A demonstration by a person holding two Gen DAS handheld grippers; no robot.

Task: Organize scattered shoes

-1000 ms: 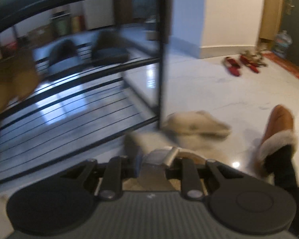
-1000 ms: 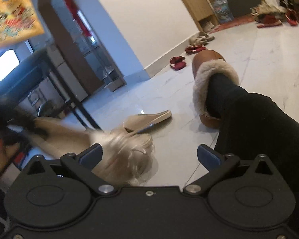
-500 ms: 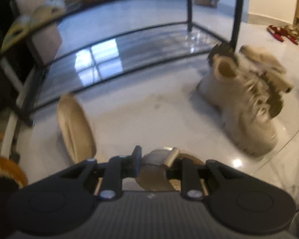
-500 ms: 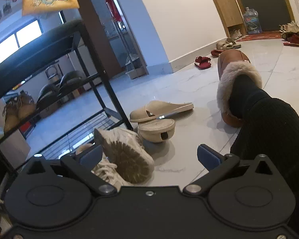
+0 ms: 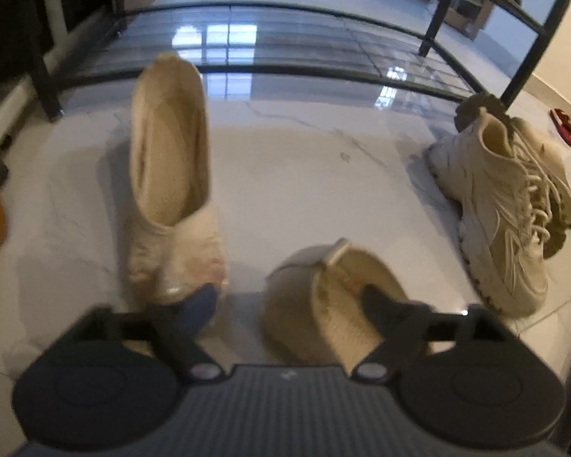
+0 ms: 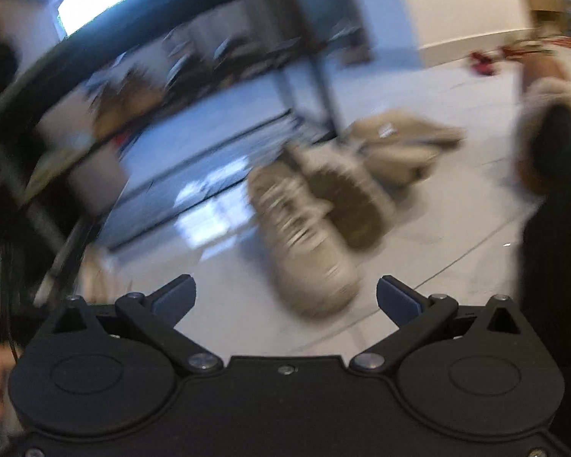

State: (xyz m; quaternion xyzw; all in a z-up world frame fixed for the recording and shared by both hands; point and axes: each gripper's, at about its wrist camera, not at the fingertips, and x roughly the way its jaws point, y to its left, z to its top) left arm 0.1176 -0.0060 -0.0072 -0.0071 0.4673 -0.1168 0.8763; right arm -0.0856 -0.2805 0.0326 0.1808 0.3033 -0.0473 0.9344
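A glossy white marble floor (image 5: pixel 304 175) runs under a black metal shoe rack (image 5: pixel 285 43) across the top. The left claw (image 5: pixel 285 304) is opening, its right finger inside a beige slipper (image 5: pixel 323 312) at lower centre; its twin (image 5: pixel 171 175) lies centre-left. The right claw (image 6: pixel 285 297) is spread and empty above blurred cream lace-up sneakers (image 6: pixel 308 236).

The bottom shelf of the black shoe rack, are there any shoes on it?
No, the bottom shelf is bare wire bars, and both beige slippers and the sneaker lie on the floor before it.
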